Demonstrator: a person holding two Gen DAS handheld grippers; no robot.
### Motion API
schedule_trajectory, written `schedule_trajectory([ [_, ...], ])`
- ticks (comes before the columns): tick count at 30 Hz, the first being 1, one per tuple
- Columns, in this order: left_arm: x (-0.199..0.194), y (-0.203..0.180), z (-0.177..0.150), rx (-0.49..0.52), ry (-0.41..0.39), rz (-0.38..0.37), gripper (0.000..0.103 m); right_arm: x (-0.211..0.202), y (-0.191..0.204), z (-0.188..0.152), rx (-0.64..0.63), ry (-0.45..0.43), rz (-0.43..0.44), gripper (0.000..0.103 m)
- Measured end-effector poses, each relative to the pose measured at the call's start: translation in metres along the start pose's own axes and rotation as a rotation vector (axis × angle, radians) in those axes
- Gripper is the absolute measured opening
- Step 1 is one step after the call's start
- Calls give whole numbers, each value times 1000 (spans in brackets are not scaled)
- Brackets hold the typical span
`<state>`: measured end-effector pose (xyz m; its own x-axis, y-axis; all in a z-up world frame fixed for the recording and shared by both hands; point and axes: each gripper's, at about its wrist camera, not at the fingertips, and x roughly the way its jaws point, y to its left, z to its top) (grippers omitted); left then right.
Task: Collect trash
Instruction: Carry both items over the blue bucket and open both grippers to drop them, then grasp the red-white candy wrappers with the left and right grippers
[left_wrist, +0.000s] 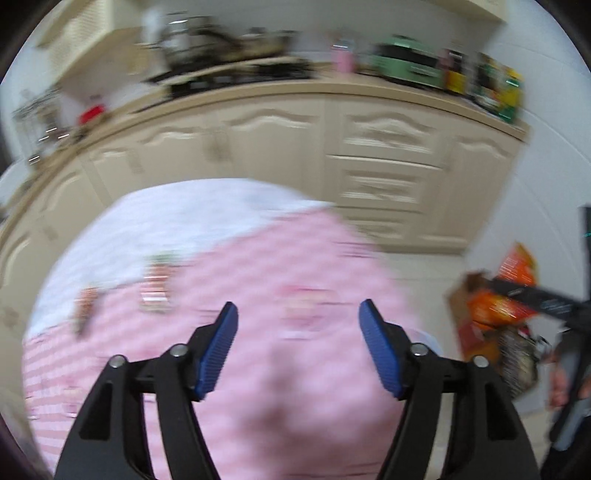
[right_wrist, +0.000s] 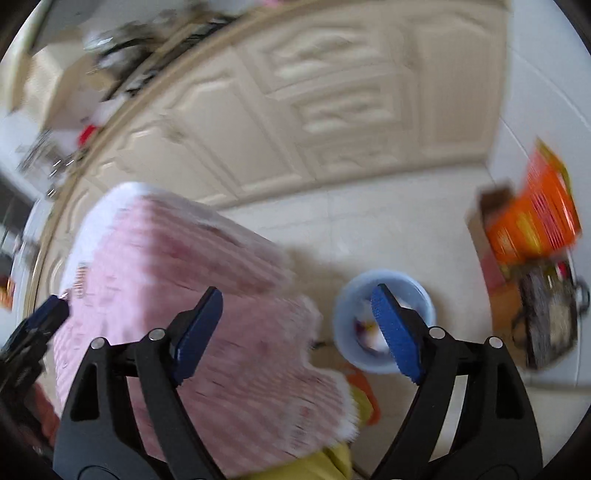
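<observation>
My left gripper (left_wrist: 298, 306) is open, with nothing between its blue pads, above a table under a pink and white cloth (left_wrist: 258, 258). Two blurred wrappers (left_wrist: 157, 288) (left_wrist: 86, 310) lie on the cloth to the left of it. My right gripper (right_wrist: 297, 291) is also open and empty. It hangs over the table's edge (right_wrist: 303, 317) and the floor. A light blue bucket (right_wrist: 341, 325) stands on the floor behind its right finger, with bits of colourful trash (right_wrist: 364, 328) inside. One blue fingertip (right_wrist: 51, 306) of my left gripper shows at the left edge.
Cream kitchen cabinets (left_wrist: 280, 147) run behind the table, with a cluttered counter (left_wrist: 258, 62) on top. Orange boxes (right_wrist: 532, 218) and a dark bag (right_wrist: 550, 321) sit on the floor by the right wall. Something yellow and orange (right_wrist: 364, 398) lies under the table's edge. A person's hand (left_wrist: 557, 384) shows at the right.
</observation>
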<state>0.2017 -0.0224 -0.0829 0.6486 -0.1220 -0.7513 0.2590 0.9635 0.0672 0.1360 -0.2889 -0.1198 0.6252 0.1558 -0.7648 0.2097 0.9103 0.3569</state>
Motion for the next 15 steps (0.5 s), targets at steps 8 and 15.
schedule_trajectory([
  [8, 24, 169, -6, -155, 55, 166, 75, 81, 201, 19, -293, 104, 171, 89],
  [15, 46, 244, -10, -199, 74, 77, 75, 165, 309, 3, -497, 155, 6, 89],
])
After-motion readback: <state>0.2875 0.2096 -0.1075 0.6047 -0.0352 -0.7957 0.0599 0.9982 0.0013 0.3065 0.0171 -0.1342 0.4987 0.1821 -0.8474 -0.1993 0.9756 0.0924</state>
